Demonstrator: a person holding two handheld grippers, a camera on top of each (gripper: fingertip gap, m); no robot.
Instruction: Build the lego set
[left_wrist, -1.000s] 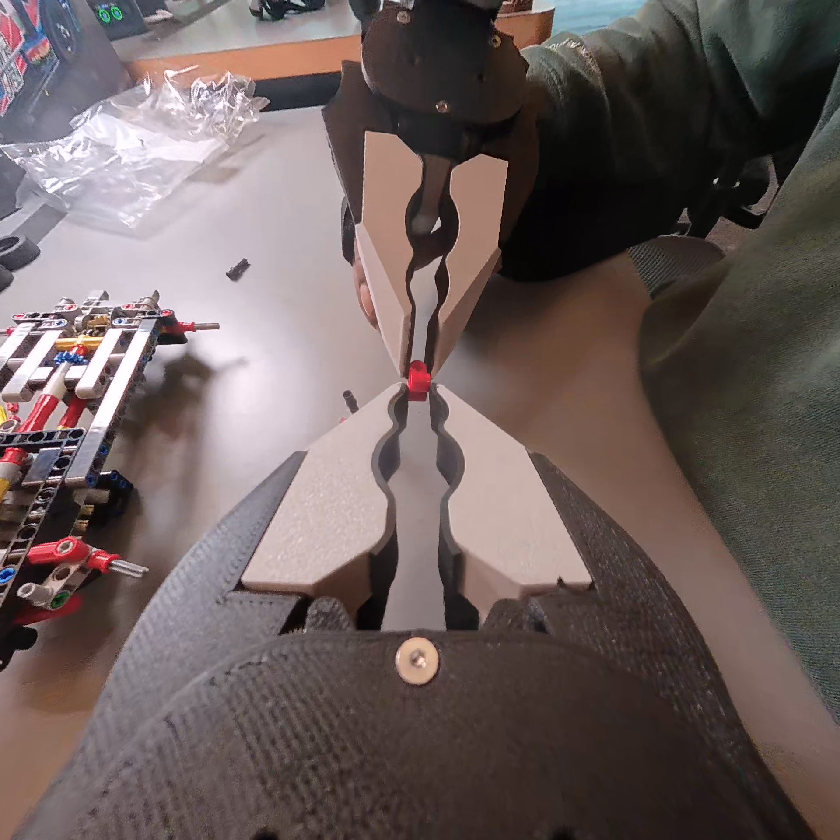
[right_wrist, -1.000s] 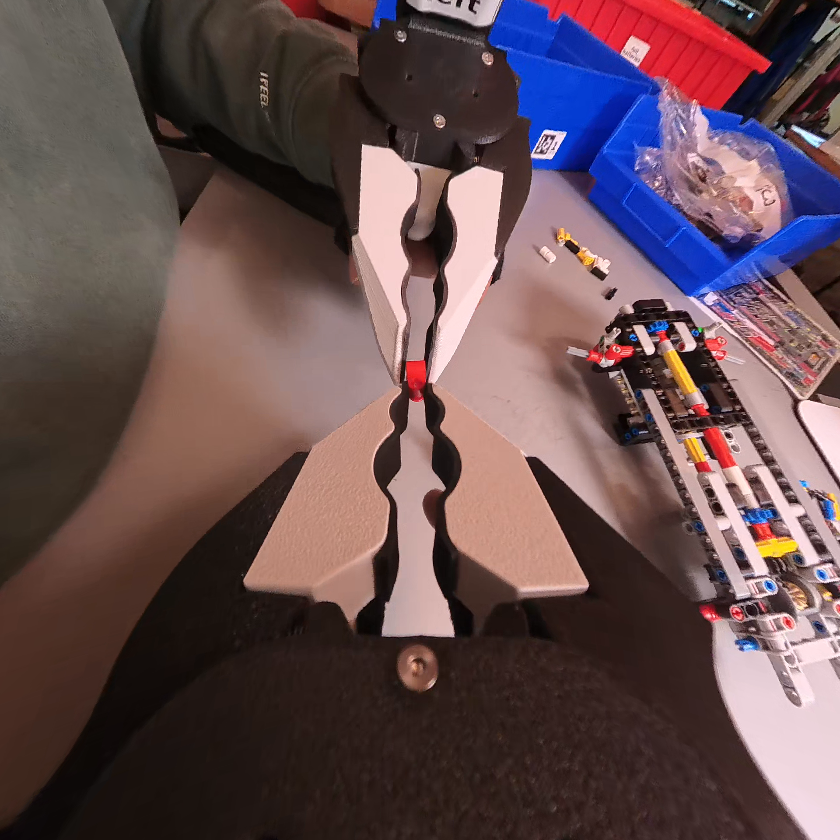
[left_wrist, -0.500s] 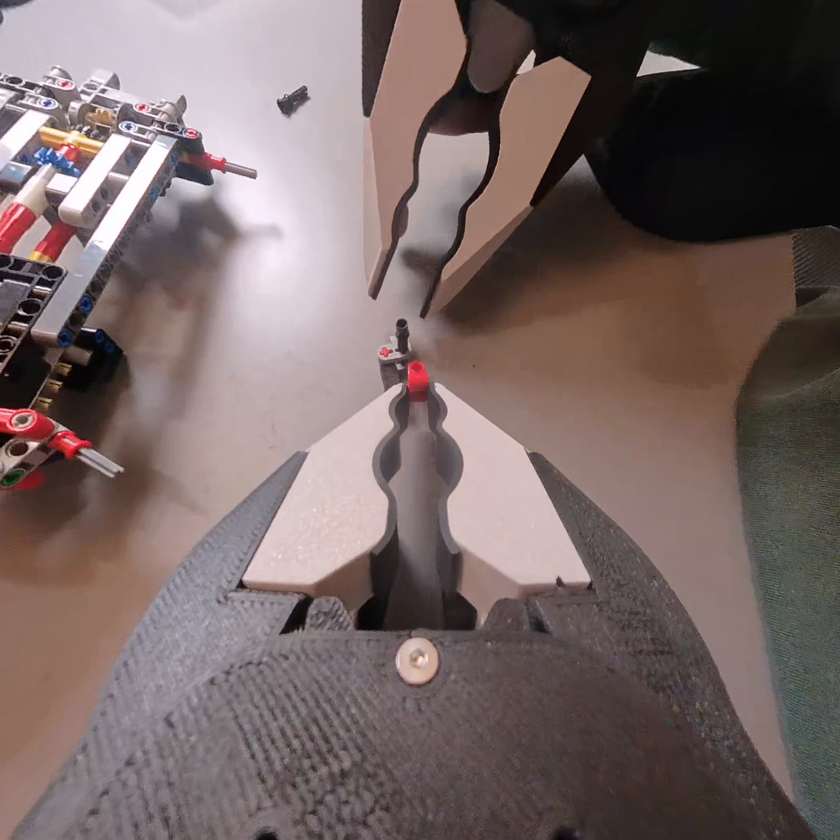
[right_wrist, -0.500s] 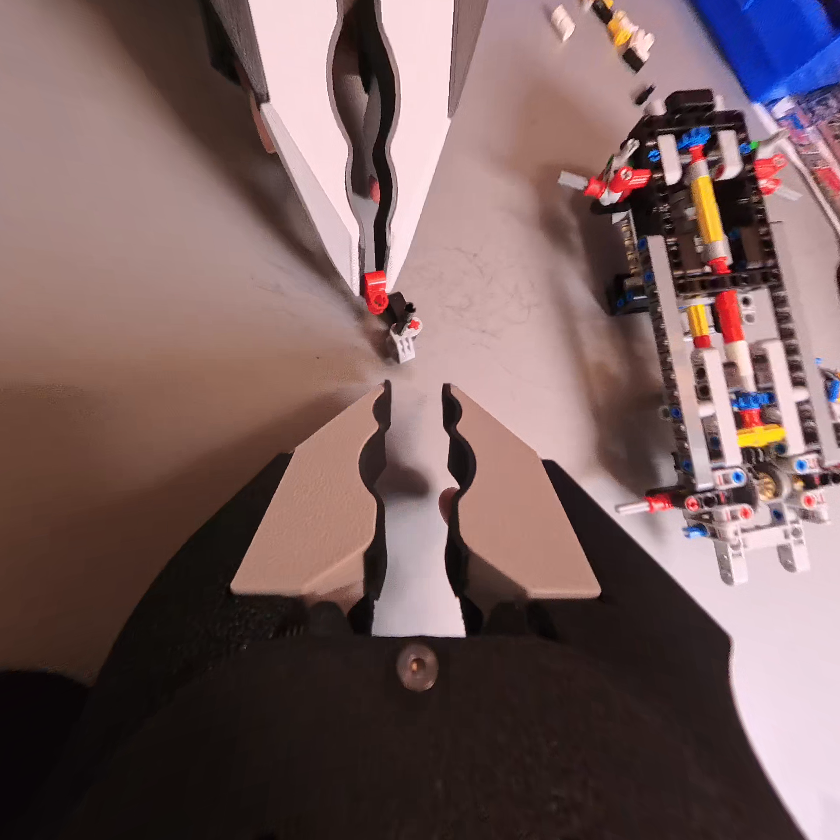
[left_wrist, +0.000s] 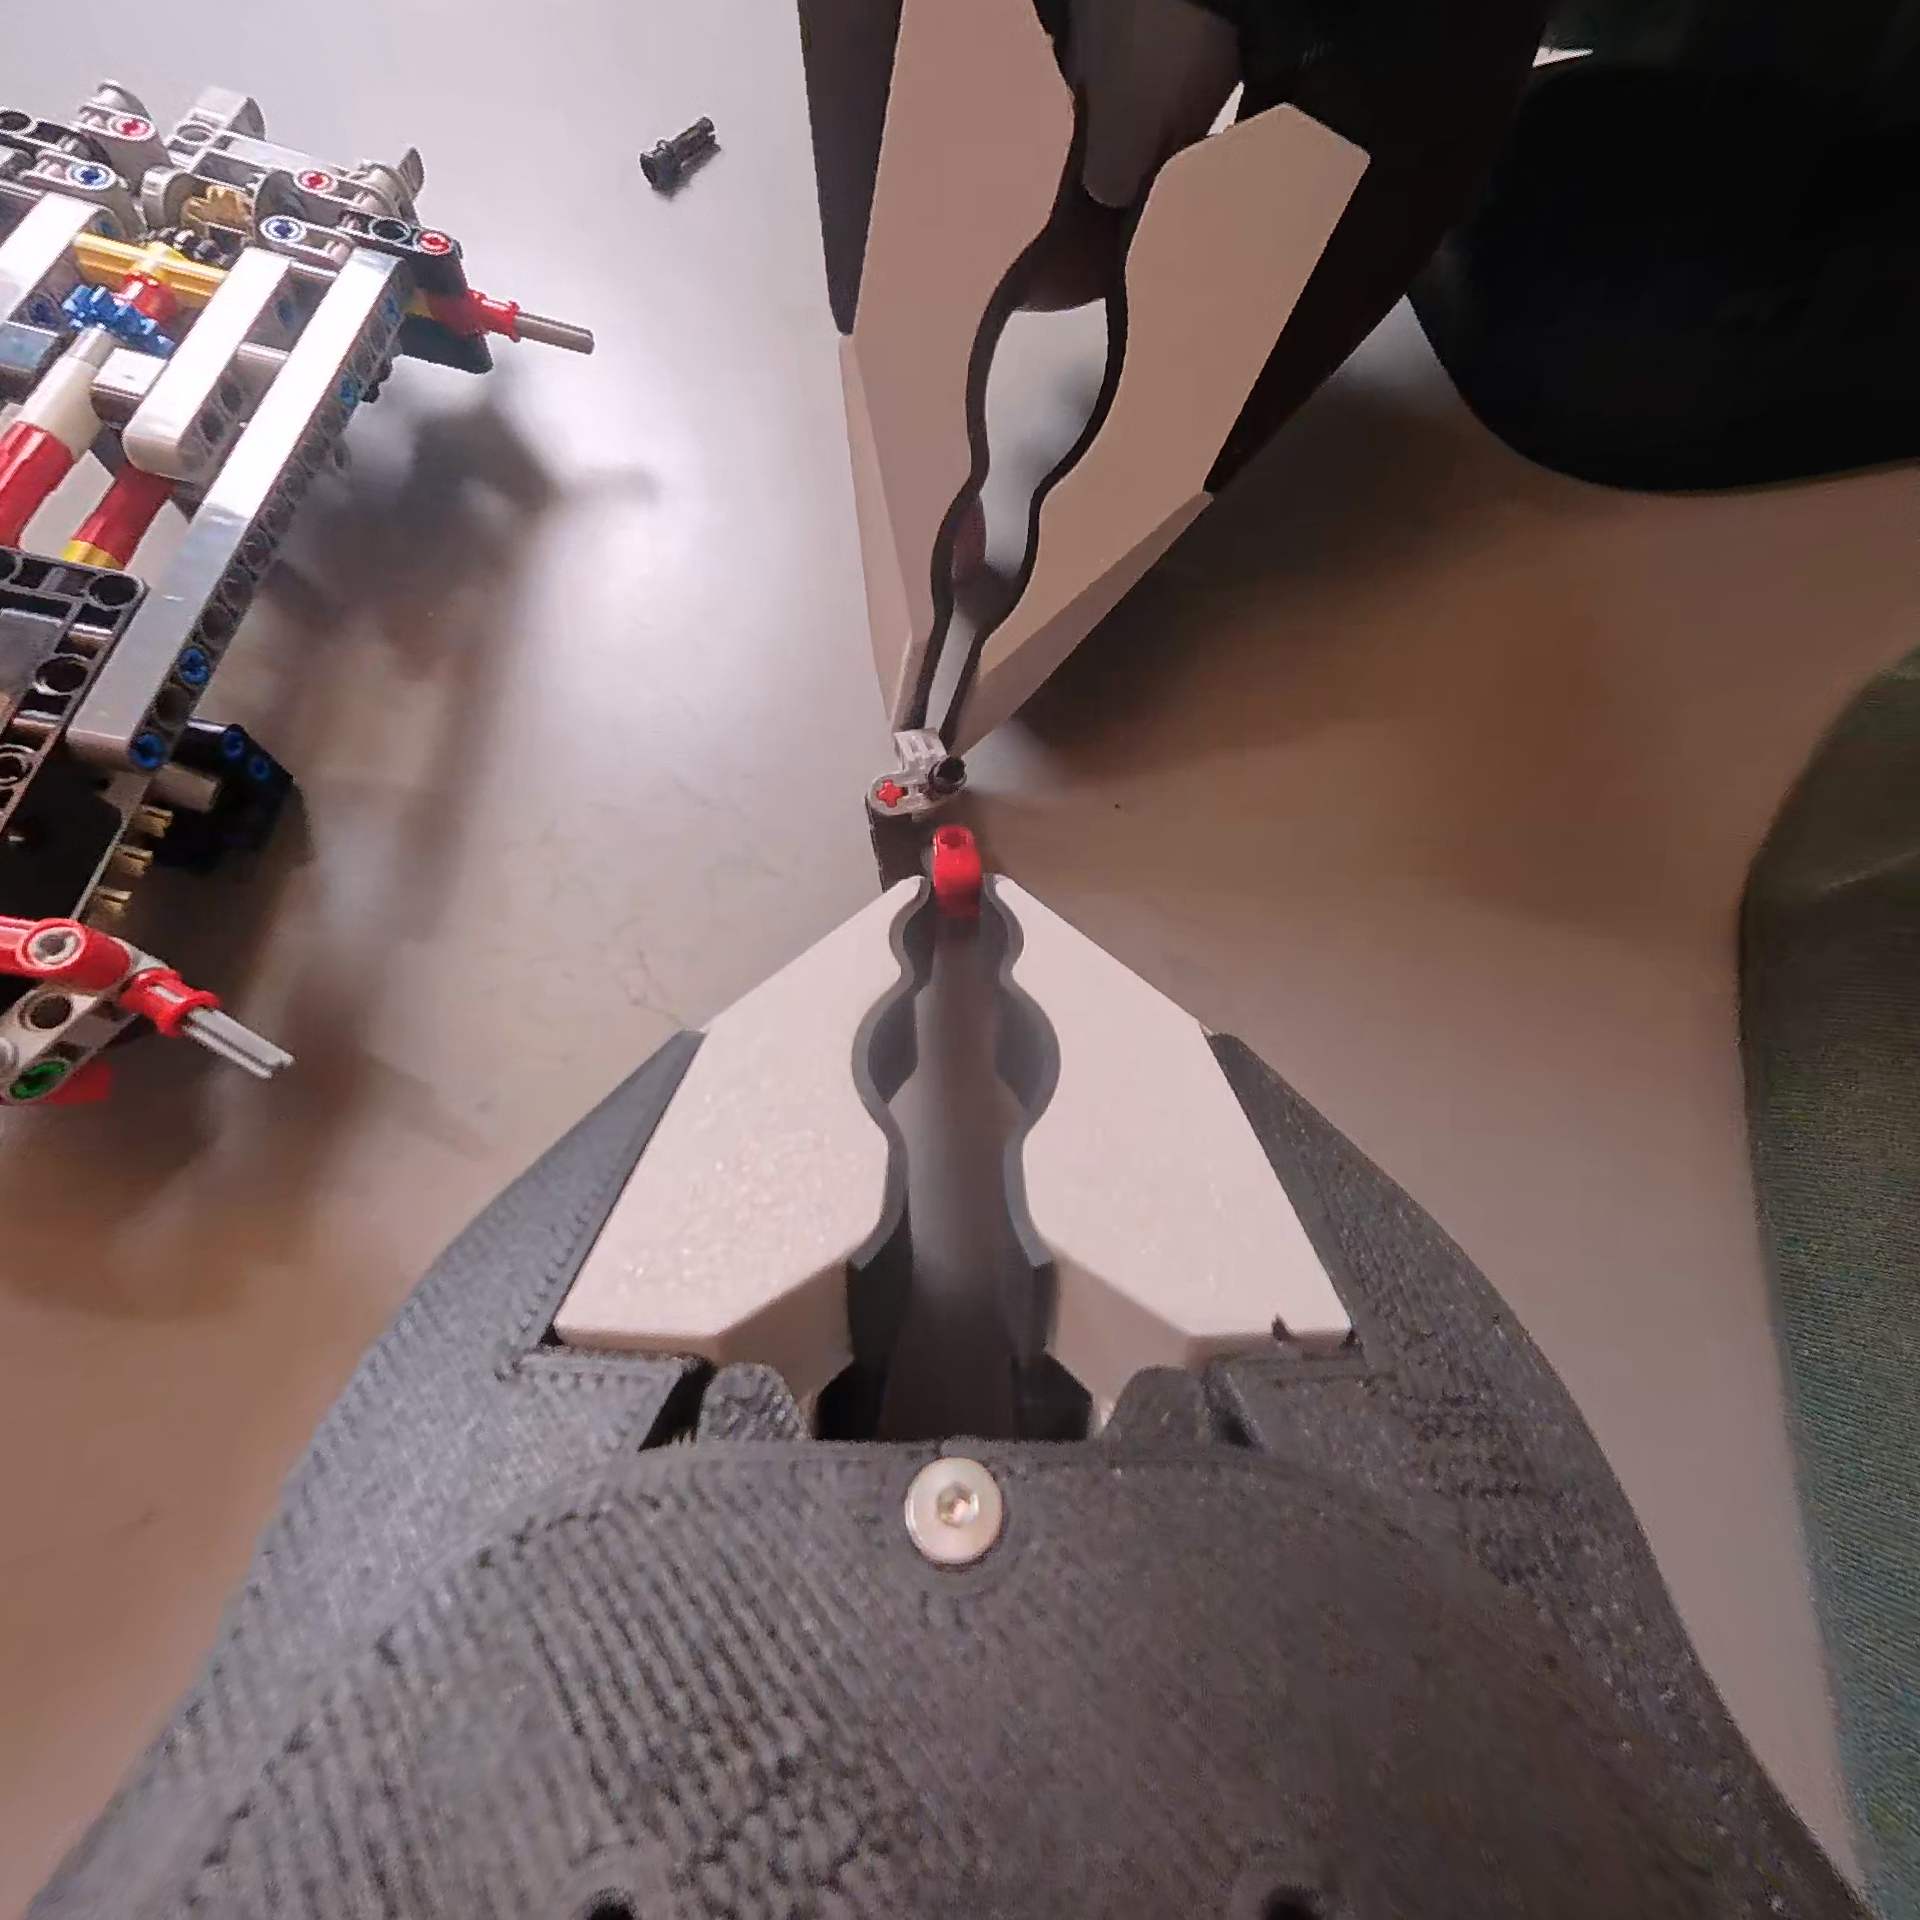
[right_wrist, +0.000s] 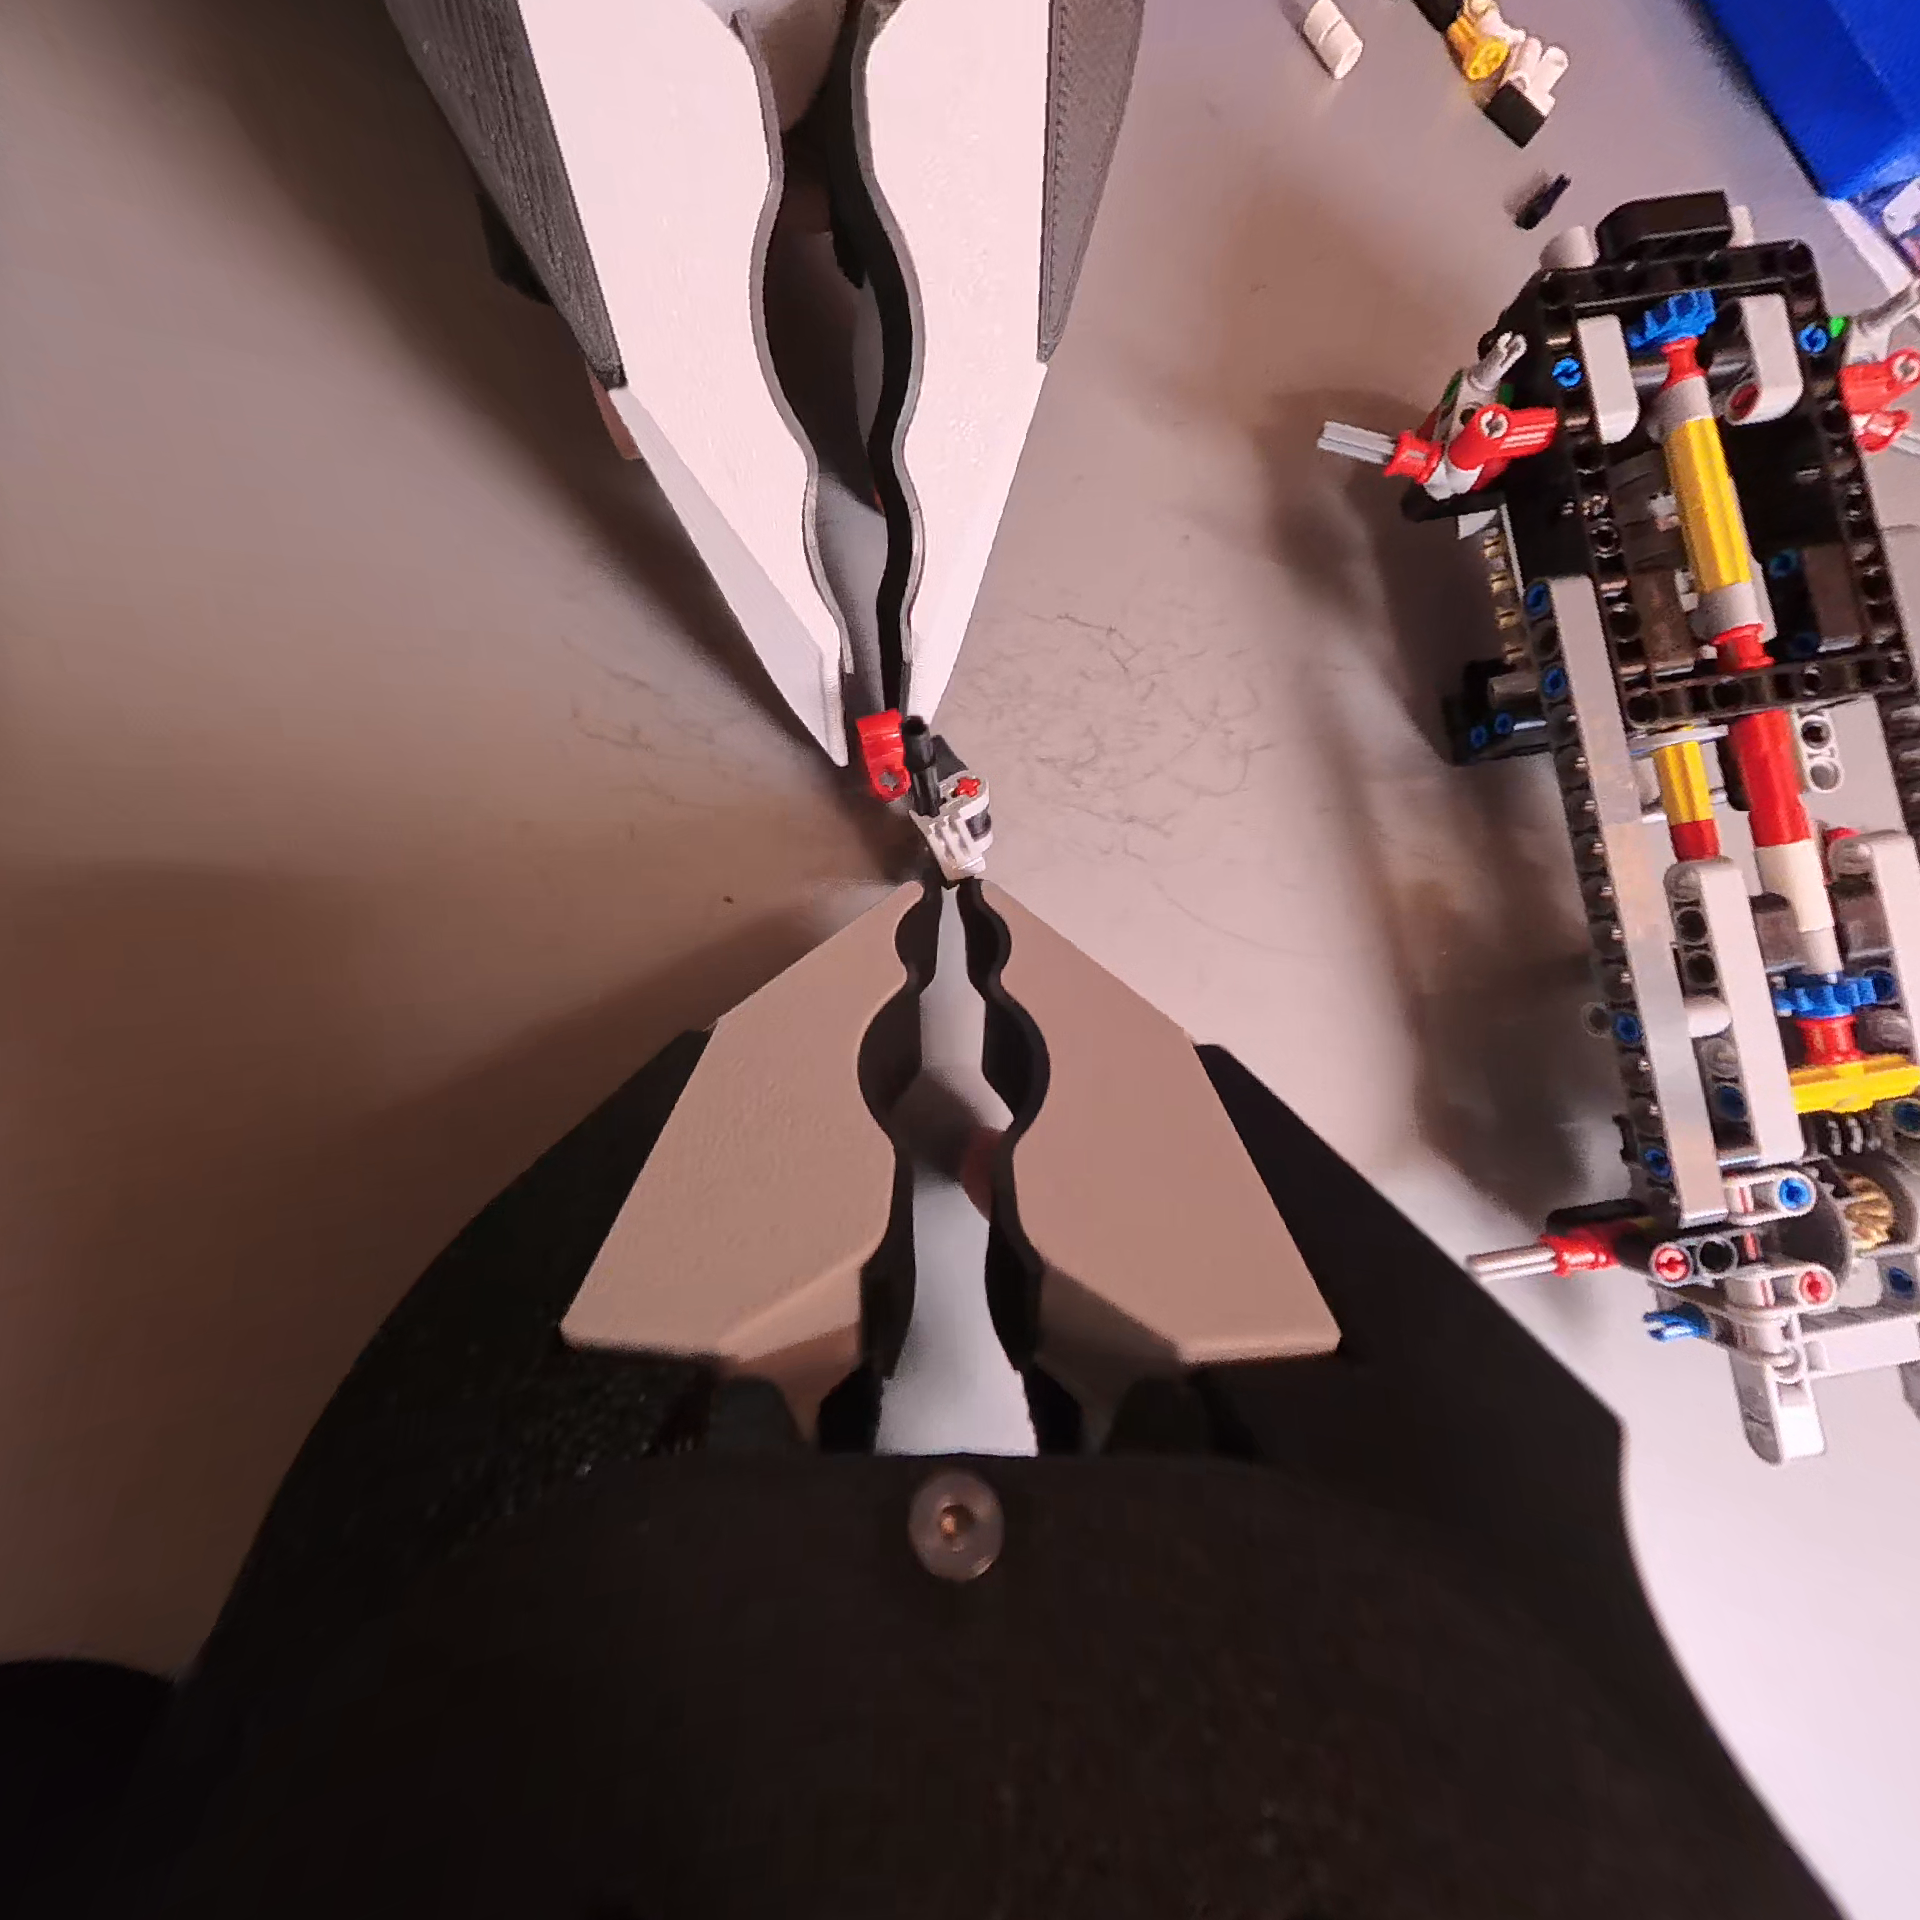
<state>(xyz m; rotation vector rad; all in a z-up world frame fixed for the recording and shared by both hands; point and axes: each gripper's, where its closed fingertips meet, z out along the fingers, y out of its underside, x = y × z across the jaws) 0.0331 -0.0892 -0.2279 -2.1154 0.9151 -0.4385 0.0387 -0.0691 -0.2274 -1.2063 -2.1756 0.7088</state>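
My left gripper (left_wrist: 956, 883) is shut on a small red connector (left_wrist: 956, 868); the right wrist view shows it (right_wrist: 883, 753) at the tips of that gripper (right_wrist: 881, 717), which comes in from above. My right gripper (right_wrist: 948, 888) is shut on the end of a small grey connector with a black pin (right_wrist: 961, 826), low over the table. In the left wrist view this gripper (left_wrist: 935, 743) reaches in from the top with the grey connector (left_wrist: 912, 781) at its tips. The red and grey pieces sit almost touching. The long Lego chassis (left_wrist: 156, 468) lies to the side (right_wrist: 1714, 779).
A loose black pin (left_wrist: 681, 154) lies on the table behind. Small loose parts (right_wrist: 1496, 52) and a blue bin (right_wrist: 1860, 114) sit beyond the chassis. A person's dark sleeve (left_wrist: 1714, 260) and green clothing (left_wrist: 1860, 1143) border the table (left_wrist: 623, 727). The tips of both grippers are at nearly the same place.
A second ago both grippers held the red connector tip to tip. My right gripper let go, opened, moved down to the table and has closed on the grey connector. My left gripper kept the red connector.
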